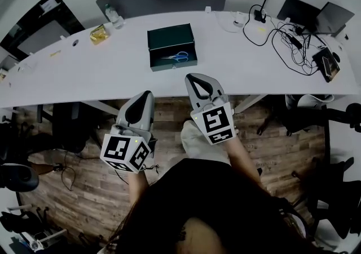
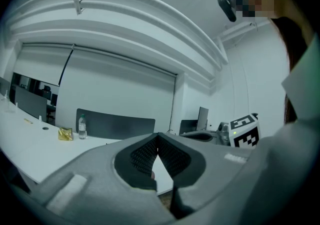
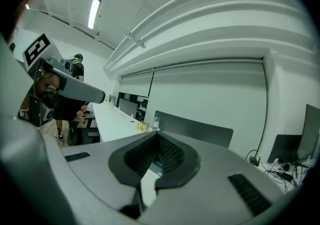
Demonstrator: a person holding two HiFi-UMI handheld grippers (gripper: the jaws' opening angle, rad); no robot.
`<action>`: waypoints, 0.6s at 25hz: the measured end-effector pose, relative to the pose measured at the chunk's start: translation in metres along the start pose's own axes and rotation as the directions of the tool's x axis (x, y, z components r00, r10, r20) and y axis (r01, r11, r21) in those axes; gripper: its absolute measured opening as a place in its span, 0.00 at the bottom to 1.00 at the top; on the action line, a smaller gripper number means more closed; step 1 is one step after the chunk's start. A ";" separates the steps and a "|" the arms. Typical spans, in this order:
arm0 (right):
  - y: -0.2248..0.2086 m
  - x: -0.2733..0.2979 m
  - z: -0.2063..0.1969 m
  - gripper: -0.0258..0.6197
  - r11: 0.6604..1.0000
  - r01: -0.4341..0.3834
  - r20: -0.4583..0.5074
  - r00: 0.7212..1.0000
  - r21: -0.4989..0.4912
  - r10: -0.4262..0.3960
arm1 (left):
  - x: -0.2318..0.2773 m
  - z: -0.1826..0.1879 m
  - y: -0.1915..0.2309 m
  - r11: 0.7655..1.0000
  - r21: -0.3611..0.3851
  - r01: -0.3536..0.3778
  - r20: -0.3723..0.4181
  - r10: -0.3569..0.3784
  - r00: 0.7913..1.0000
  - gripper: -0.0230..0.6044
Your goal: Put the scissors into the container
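Seen from above, a dark green container (image 1: 163, 37) sits open near the middle of a long white tabletop (image 1: 84, 72). Blue-handled scissors (image 1: 177, 56) lie inside it. The left gripper (image 1: 148, 95) and right gripper (image 1: 194, 77) are held side by side over the wooden floor (image 1: 73, 202), off the near edge of the tabletop. Both have their jaws together and hold nothing.
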State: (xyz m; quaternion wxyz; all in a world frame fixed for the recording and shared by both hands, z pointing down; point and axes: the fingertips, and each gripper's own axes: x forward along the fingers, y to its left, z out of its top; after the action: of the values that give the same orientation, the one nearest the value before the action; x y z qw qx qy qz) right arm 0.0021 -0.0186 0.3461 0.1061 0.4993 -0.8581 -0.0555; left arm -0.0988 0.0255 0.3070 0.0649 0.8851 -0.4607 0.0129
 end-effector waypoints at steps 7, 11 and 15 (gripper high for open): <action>0.007 -0.026 0.003 0.05 1.000 0.013 0.019 1.000 0.007 -0.013 | -0.013 -0.006 -0.017 1.000 0.002 0.012 -0.005 -0.012 1.000 0.05; 0.013 -0.036 0.007 0.05 1.000 0.018 0.027 0.999 0.011 -0.018 | -0.022 -0.008 -0.022 1.000 0.000 0.016 -0.006 -0.016 1.000 0.05; 0.020 -0.046 0.010 0.05 1.000 0.015 0.038 0.999 0.016 -0.016 | -0.030 -0.010 -0.027 1.000 0.001 0.018 -0.003 -0.018 1.000 0.05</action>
State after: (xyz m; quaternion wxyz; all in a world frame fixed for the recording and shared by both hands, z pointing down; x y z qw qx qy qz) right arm 0.0045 0.0313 0.3348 0.0852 0.5055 -0.8565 -0.0593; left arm -0.0938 0.0661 0.3112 0.0650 0.8891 -0.4528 0.0140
